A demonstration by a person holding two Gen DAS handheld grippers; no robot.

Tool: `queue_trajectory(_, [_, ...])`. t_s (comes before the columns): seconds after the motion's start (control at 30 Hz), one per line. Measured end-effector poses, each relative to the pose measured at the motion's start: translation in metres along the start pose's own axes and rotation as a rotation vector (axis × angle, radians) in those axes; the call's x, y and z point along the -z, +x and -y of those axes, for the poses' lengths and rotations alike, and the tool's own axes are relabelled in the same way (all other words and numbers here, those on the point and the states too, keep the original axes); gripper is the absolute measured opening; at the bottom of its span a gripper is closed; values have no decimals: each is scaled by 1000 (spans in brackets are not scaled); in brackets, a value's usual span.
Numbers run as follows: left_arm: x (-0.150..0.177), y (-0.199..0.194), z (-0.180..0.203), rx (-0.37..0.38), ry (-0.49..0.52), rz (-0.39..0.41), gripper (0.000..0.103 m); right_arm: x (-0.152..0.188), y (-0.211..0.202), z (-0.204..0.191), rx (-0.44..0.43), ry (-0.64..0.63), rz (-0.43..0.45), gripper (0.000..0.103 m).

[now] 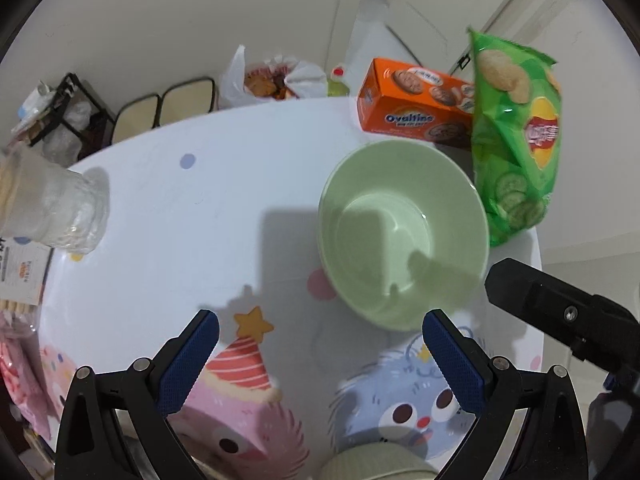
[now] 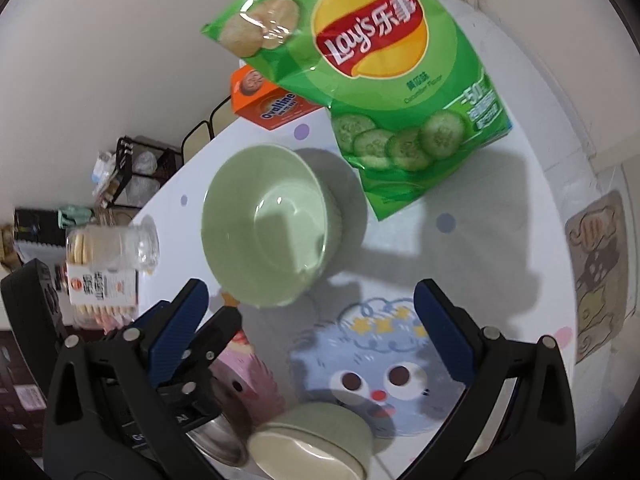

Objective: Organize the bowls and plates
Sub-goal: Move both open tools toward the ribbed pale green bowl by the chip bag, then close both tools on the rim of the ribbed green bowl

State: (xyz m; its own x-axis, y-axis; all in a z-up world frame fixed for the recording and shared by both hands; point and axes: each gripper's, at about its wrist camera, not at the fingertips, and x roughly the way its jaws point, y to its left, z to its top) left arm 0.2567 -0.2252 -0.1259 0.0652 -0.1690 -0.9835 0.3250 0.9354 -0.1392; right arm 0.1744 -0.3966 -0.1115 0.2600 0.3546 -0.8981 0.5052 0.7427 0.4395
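Two pairs of tongs hung spread wide and held nothing: the left tongs (image 1: 320, 336) and the right tongs (image 2: 310, 304), both poised over a white tabletop (image 1: 160, 208) printed with cartoon animals. One large pale green bowl (image 1: 402, 232) stood upright and empty just ahead of both pairs, slightly right of the left pair and slightly left of the right pair, its near rim close to the fingertips. One smaller bowl (image 2: 316, 440), green outside and cream at its base, lay tipped on its side below the right tongs, near the tabletop's edge; something metallic showed beside it, too hidden to name. No plate could be made out. Both bowls looked rigid, smooth and glossy, probably ceramic or melamine, so they would likely be slippery and could chip if dropped; the rim seemed the best place to pinch, one finger inside and one outside. Beyond the large bowl stood one green chip bag (image 2: 384, 80) and one orange Ovaltine box (image 1: 416, 104). To the left lay one clear biscuit jar (image 2: 108, 248) on its side.
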Motion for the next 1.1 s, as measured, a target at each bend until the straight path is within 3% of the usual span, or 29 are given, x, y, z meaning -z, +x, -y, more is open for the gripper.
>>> queue_trajectory(0.13, [-12, 10, 0, -23, 19, -6, 103, -9, 12, 4, -22, 54, -18, 102])
queue_trajectory(0.3, [-19, 20, 0, -6, 34, -12, 99, -13, 23, 1, 21, 67, -17, 100])
queue_trajectory(0.37, [-20, 23, -1, 8, 28, -12, 92, -14, 26, 0, 50, 78, -19, 90])
queue_trajectory(0.43, [-21, 25, -3, 10, 15, -15, 68, -15, 29, -1, 97, 80, -18, 80])
queue_trajectory(0.5, [-22, 28, -5, 15, 9, -25, 57, -15, 32, -2, 70, 89, -24, 73])
queue_trajectory(0.67, [-25, 34, -9, 56, -4, -42, 34, -16, 37, -1, 80, 113, -31, 63])
queue_trajectory(0.7, [-26, 35, -10, 70, -12, -46, 29, -16, 38, -1, 70, 119, -34, 54])
queue_trajectory(0.73, [-27, 36, -11, 73, -15, -48, 26, -15, 38, 1, 67, 127, -29, 47])
queue_trajectory(0.8, [-27, 36, -11, 77, -15, -43, 25, -15, 37, 1, 145, 137, -16, 46])
queue_trajectory(0.87, [-29, 37, -11, 81, -12, -41, 24, -15, 33, -2, 294, 118, 13, 41])
queue_trajectory(0.93, [-30, 38, -11, 88, -13, -43, 22, -15, 35, -1, 219, 110, -2, 23])
queue_trajectory(1.0, [-32, 39, -11, 90, -18, -46, 20, -14, 39, 3, 152, 138, -31, 19])
queue_trajectory(1.1, [-32, 40, -13, 112, -31, -48, 12, -12, 40, 2, 169, 122, -29, 18])
